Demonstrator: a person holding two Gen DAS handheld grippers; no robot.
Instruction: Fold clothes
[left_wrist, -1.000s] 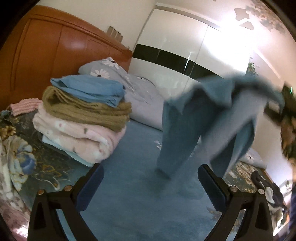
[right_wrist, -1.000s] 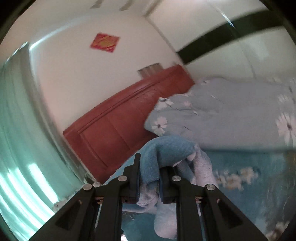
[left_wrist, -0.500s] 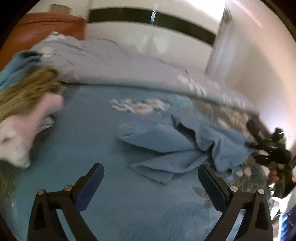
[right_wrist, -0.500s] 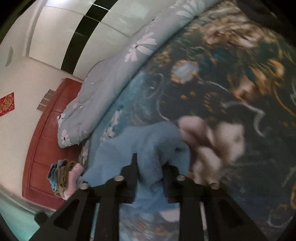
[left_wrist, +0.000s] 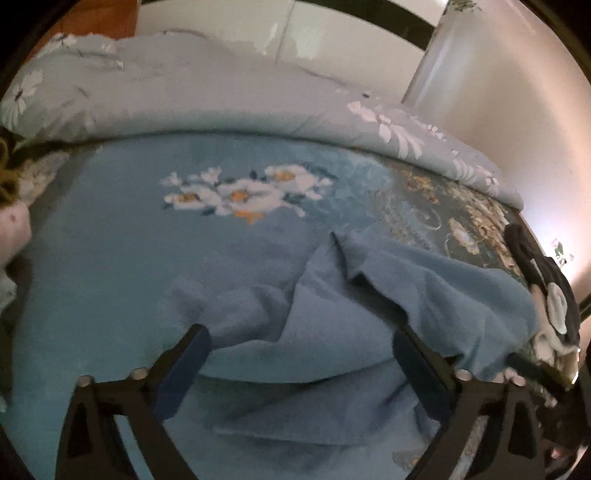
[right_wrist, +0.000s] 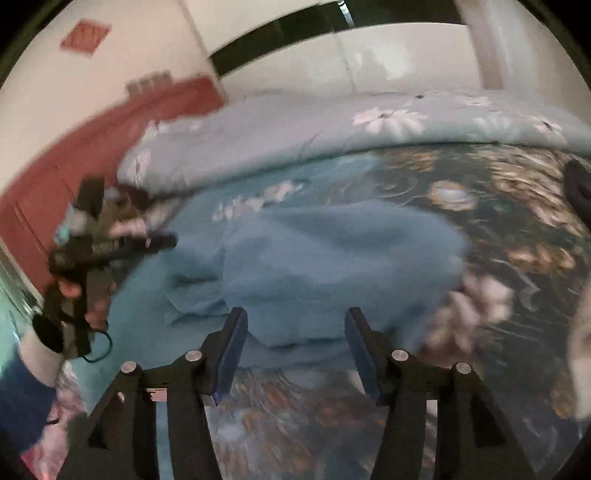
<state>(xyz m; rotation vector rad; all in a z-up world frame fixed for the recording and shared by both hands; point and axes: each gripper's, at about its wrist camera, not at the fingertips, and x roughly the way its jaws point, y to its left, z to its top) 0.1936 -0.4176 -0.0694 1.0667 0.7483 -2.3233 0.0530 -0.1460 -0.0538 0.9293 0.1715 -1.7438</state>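
Observation:
A blue garment (left_wrist: 354, 317) lies crumpled on the flowered bedspread (left_wrist: 110, 266); in the right wrist view it (right_wrist: 332, 258) lies just ahead of my fingers. My left gripper (left_wrist: 301, 343) is open and empty, low over the garment's near folds. My right gripper (right_wrist: 295, 332) is open and empty at the garment's near edge. The left gripper in its hand also shows in the right wrist view (right_wrist: 110, 243) at the left.
A rolled grey-blue quilt (left_wrist: 221, 96) with white flowers lies along the far side of the bed. A dark garment with a white patch (left_wrist: 550, 295) lies at the right edge. A red-brown headboard (right_wrist: 74, 147) stands at the left. White wardrobe doors (right_wrist: 369, 62) stand behind.
The right gripper held the blue garment up in the air, swung it down onto the bed and has let go, now open. The left gripper turned from the folded stack toward the garment.

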